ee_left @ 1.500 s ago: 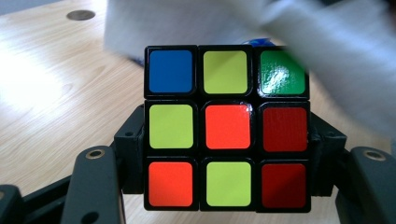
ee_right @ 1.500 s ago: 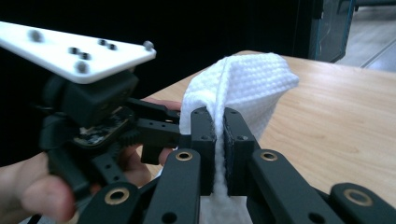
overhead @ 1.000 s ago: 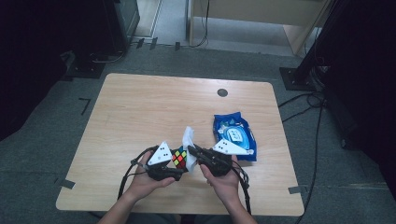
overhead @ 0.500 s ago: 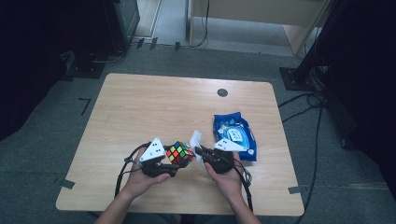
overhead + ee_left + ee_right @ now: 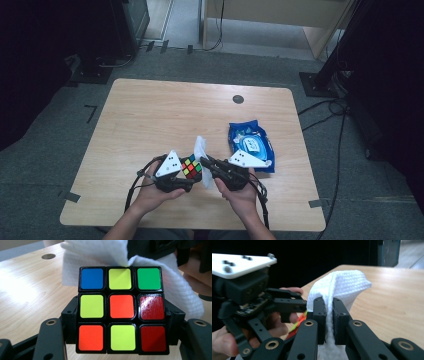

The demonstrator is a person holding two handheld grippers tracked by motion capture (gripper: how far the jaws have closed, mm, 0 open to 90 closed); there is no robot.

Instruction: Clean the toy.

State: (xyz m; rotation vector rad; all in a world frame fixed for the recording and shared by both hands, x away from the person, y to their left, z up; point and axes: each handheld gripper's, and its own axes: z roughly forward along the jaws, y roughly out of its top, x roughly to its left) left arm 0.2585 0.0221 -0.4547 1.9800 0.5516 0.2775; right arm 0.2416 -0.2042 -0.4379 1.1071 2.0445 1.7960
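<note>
- Puzzle cube [image 5: 121, 309] sits clamped btwn jaws of left gripper [image 5: 187, 176], held above near edge of table [image 5: 150, 115].
- White wipe [image 5: 339, 290] pinched tight in right gripper [image 5: 329, 317], jaws nearly closed on cloth; wipe touches cube's far side.
- Blue wipes pack [image 5: 251, 145] lies just beyond right hand [image 5: 240, 192].

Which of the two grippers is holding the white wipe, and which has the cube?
The right gripper pinches the white wipe between shut jaws. The left gripper instead clamps the puzzle cube, its coloured face toward the camera.
</note>
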